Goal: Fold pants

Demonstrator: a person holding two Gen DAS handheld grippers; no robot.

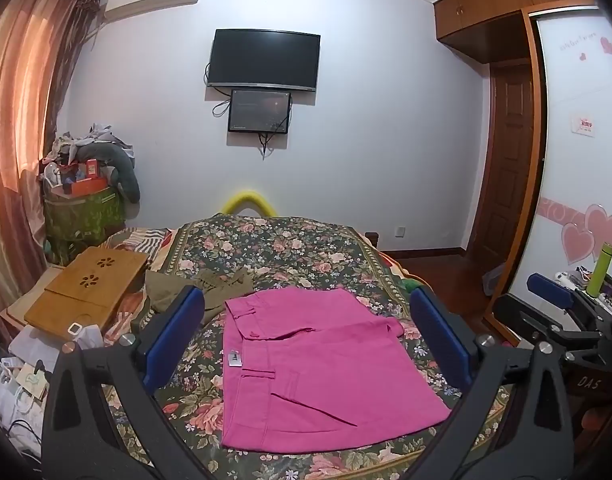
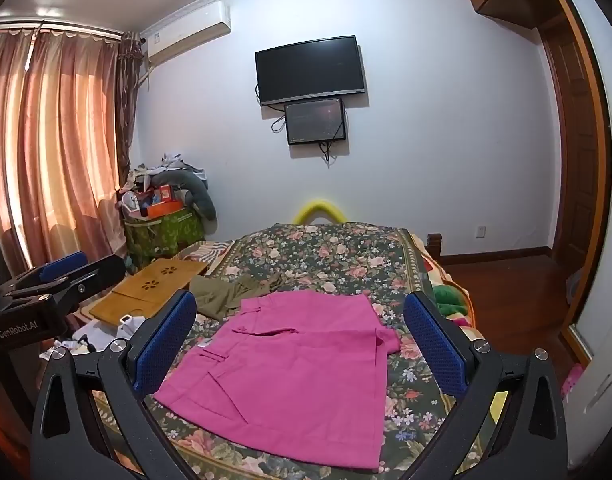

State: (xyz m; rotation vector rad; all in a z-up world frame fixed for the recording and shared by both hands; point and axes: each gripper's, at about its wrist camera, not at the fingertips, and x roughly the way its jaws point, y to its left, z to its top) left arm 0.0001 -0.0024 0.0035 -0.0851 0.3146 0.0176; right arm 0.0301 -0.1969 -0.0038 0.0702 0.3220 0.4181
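Note:
Pink pants (image 1: 318,364) lie folded into a flat rectangle on the floral bedspread (image 1: 289,248); they also show in the right wrist view (image 2: 293,372). My left gripper (image 1: 306,328) is open and empty, held above the near part of the pants, with its blue pads on either side. My right gripper (image 2: 301,332) is open and empty, also above the pants. The right gripper shows at the right edge of the left wrist view (image 1: 554,296), and the left gripper at the left edge of the right wrist view (image 2: 61,276).
Crumpled olive-green pants (image 1: 201,288) lie on the bed beyond the pink ones. A wooden lap tray (image 1: 85,292) sits at the bed's left, with clutter and cables below. A green bottle (image 1: 600,268) stands at the right. The bed's right edge drops to a wooden floor (image 2: 506,292).

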